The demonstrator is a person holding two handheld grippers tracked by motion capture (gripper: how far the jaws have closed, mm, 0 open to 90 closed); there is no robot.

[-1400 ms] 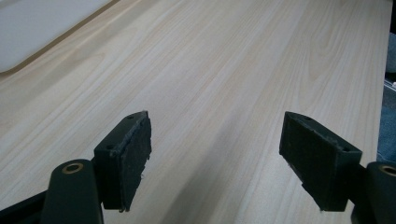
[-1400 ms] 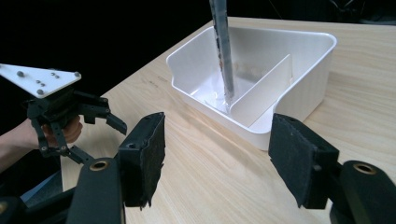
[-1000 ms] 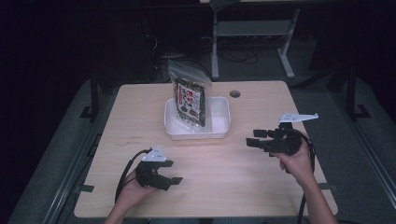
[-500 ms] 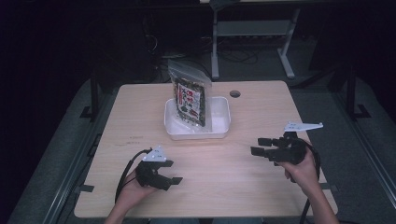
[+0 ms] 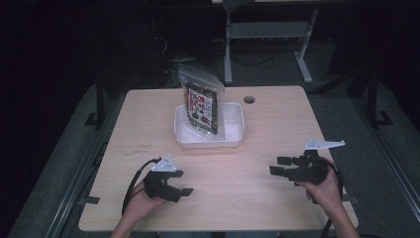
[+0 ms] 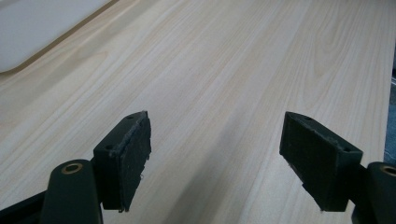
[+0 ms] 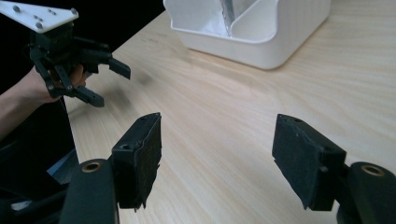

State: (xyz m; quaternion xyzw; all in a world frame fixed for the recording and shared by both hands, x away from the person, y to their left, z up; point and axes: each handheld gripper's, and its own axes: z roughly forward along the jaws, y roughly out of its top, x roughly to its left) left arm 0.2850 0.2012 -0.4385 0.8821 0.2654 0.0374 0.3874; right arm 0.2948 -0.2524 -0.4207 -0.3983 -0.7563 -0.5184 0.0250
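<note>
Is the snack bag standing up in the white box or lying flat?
Standing up. The snack bag rises well above the rim of the white box, leaning slightly, with its bottom inside the box.

The table [image 5: 257, 148] has a pale wood-grain top with a smooth, matt finish. The tub [image 5: 233, 130] on it looks like white plastic, smooth with a faint sheen. The pouch [image 5: 200, 101] standing in it is glossy clear film with a printed face. The right gripper [image 7: 217, 163] and the left gripper [image 6: 215, 158] carry matt black pads [image 7: 144, 151] with a rough, frayed surface.
</note>
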